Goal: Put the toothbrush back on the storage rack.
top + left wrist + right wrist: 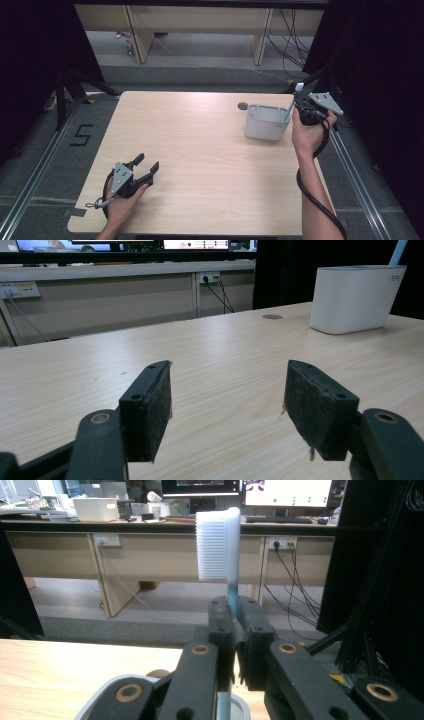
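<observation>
My counter (200, 165) is a pale wood-grain top with rounded corners. A white rectangular holder (266, 122) stands on it near the far right corner, set a little in from the right edge. Just beside the holder, toward the far edge, a small round dark disc (243, 106) sits in the surface. My left gripper (131, 176) rests on the counter near the near left corner, jaws spread apart.

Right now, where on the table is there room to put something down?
Most of the table is bare: the wide middle between the left gripper at the near left corner and the white holder at the far right. It's crowded only by the holder, where the right gripper holds a toothbrush.
</observation>
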The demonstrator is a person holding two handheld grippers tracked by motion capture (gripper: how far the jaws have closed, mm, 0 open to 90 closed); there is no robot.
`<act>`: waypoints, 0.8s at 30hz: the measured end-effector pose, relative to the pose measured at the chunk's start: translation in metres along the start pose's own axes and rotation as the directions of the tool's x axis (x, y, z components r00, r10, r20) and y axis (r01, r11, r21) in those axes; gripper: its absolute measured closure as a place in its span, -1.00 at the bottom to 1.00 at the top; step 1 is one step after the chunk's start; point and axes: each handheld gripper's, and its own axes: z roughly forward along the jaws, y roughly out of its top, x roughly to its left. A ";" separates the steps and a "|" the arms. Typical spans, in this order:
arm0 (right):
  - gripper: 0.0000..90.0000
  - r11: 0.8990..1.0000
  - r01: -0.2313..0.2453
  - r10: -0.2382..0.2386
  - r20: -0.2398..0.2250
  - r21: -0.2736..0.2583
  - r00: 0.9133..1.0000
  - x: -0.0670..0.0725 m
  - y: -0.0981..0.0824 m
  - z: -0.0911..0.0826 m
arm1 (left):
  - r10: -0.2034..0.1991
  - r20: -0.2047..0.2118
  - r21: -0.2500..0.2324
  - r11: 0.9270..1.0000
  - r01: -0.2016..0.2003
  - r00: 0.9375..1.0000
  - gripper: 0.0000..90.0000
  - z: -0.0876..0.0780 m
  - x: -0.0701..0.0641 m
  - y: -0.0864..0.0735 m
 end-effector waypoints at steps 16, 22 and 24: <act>0.91 0.999 0.002 -0.002 0.004 0.035 1.000 -0.003 -0.018 0.007 | 0.002 0.001 0.005 1.000 -0.002 1.000 -0.22 0.000 0.000 0.000; 0.91 0.999 -0.011 0.011 0.009 0.048 1.000 -0.005 -0.023 0.009 | 0.000 0.002 0.004 1.000 0.000 1.000 -0.21 0.000 0.000 0.000; 0.91 0.998 -0.001 0.001 0.005 0.059 1.000 -0.006 -0.026 0.009 | 0.001 0.002 0.005 1.000 -0.001 1.000 -0.21 0.000 0.000 0.000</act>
